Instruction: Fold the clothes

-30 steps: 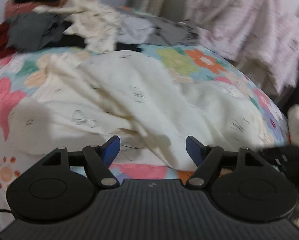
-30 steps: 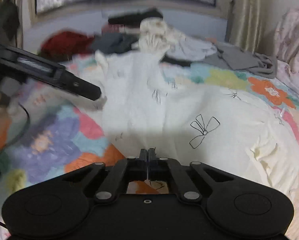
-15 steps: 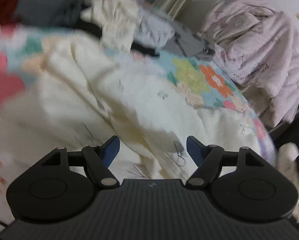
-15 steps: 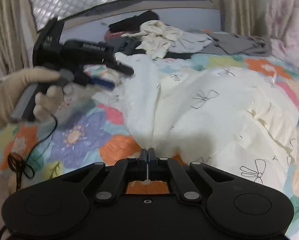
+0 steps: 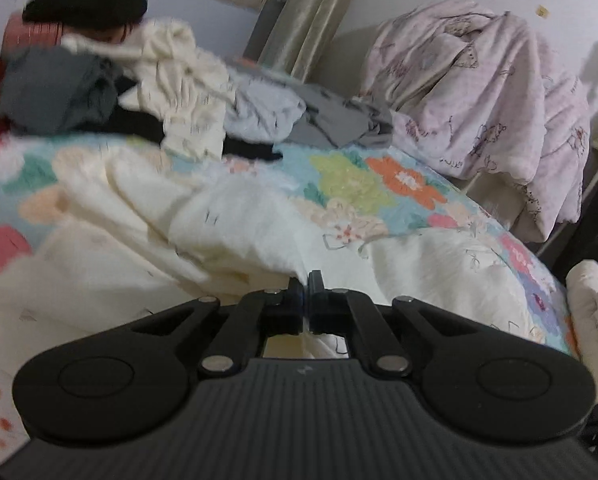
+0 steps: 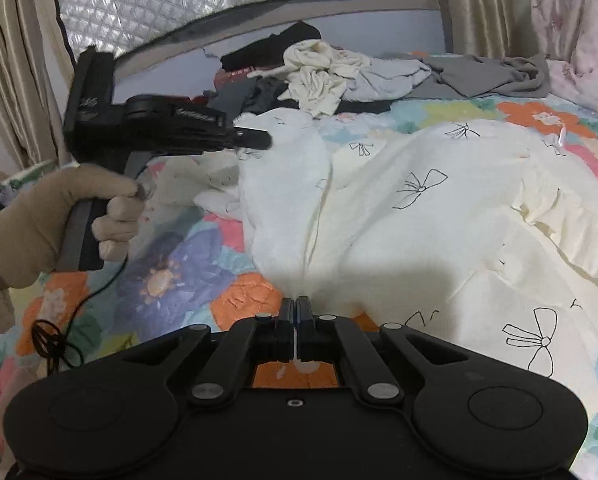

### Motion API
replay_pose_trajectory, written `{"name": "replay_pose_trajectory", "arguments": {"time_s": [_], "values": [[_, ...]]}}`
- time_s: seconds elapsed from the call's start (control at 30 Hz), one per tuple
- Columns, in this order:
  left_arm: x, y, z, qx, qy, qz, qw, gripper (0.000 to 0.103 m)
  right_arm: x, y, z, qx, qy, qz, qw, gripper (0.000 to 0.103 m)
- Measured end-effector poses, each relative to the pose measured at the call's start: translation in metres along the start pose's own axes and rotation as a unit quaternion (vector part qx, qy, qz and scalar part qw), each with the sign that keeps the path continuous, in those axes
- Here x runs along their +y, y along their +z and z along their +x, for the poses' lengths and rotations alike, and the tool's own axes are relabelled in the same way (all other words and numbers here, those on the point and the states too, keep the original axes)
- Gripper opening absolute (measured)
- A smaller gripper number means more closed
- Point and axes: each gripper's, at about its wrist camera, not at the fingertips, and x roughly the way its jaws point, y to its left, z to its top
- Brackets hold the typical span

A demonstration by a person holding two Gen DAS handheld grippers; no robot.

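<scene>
one cream garment [image 6: 419, 208], two tools [image 6: 298, 312] pinching it

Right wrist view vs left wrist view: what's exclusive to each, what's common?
Right wrist only: the left gripper seen from outside, the gloved hand on its handle, a trailing black cable, the quilted silver window cover.
Left wrist only: the left gripper shut on a fold of the garment.
Both: the cream bow-print garment on the floral bedsheet, the unfolded clothes pile behind, the pink blanket. The right gripper pinches the garment's edge.
</scene>
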Motion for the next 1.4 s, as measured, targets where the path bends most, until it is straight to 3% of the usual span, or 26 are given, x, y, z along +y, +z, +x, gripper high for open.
{"name": "replay_pose_trajectory", "arguments": {"time_s": [0.07,0.13,0.2,0.27,0.37,0.4,0.47,0.63,0.73,0.77,0.9,0.93,0.97,1.1,1.2,1.3,1.33,1.37,1.4], "values": [[-0.007,0.001,-0.017,-0.013,0.018,0.035,0.9992,0.002,-0.003,0.003,-0.002,0.0,-0.004,0.008,1.0,0.001],[-0.017,0.001,-0.037,-0.028,0.056,0.098,0.9933,0.002,-0.005,0.006,0.0,0.015,-0.041,0.012,0.999,0.002],[-0.022,-0.001,-0.057,-0.032,0.065,0.113,0.991,0.002,-0.007,0.005,-0.001,0.019,-0.065,0.01,0.998,0.004],[-0.023,-0.002,-0.074,-0.03,0.06,0.104,0.9923,0.002,-0.016,0.0,-0.007,0.007,-0.042,0.037,0.998,0.008],[-0.034,-0.008,-0.09,-0.016,0.069,0.138,0.988,0.002,-0.026,-0.002,-0.014,0.01,-0.023,0.071,0.997,0.011],[-0.037,-0.011,-0.095,-0.012,0.073,0.145,0.9867,0.002,-0.029,-0.001,-0.016,0.014,-0.018,0.077,0.997,0.016],[-0.036,-0.017,-0.102,-0.01,0.073,0.142,0.9871,0.002,-0.038,0.001,-0.021,0.03,-0.044,0.098,0.994,0.037],[-0.023,-0.021,-0.1,0.002,0.079,0.119,0.9897,0.002,-0.089,-0.009,-0.055,0.03,-0.136,0.207,0.968,0.047],[-0.023,-0.012,-0.099,-0.02,0.078,0.13,0.9883,0.002,-0.105,-0.016,-0.065,0.04,-0.238,0.205,0.948,0.05],[-0.022,-0.007,-0.098,-0.021,0.076,0.116,0.99,0.002,-0.112,-0.018,-0.066,0.04,-0.236,0.219,0.946,0.053],[-0.027,0.001,-0.093,-0.031,0.069,0.113,0.9907,0.002,-0.142,-0.034,-0.058,0.017,-0.137,0.341,0.93,0.058],[-0.03,0.001,-0.091,-0.032,0.072,0.121,0.9895,0.002,-0.146,-0.037,-0.054,0.017,-0.122,0.361,0.924,0.064],[-0.032,0.001,-0.088,-0.031,0.072,0.126,0.9889,0.002,-0.148,-0.04,-0.047,0.019,-0.11,0.377,0.919,0.071],[-0.03,0.005,-0.075,-0.026,0.068,0.104,0.9919,0.002,-0.149,-0.042,-0.032,0.005,-0.108,0.388,0.915,0.081],[-0.029,0.004,-0.069,-0.024,0.067,0.097,0.9928,0.002,-0.143,-0.035,-0.025,-0.008,-0.112,0.348,0.931,0.078],[-0.035,-0.001,-0.068,-0.041,0.09,0.144,0.9846,0.002,-0.137,-0.028,-0.019,-0.017,-0.136,0.305,0.942,0.07],[-0.034,-0.001,-0.068,-0.041,0.089,0.142,0.9849,0.002,-0.136,-0.026,-0.016,-0.022,-0.142,0.294,0.945,0.057],[-0.033,-0.001,-0.068,-0.04,0.086,0.135,0.9863,0.002,-0.135,-0.024,-0.015,-0.028,-0.144,0.284,0.948,0.036],[-0.032,-0.001,-0.068,-0.041,0.084,0.131,0.987,0.002,-0.135,-0.022,-0.015,-0.032,-0.141,0.279,0.949,0.028]]}}
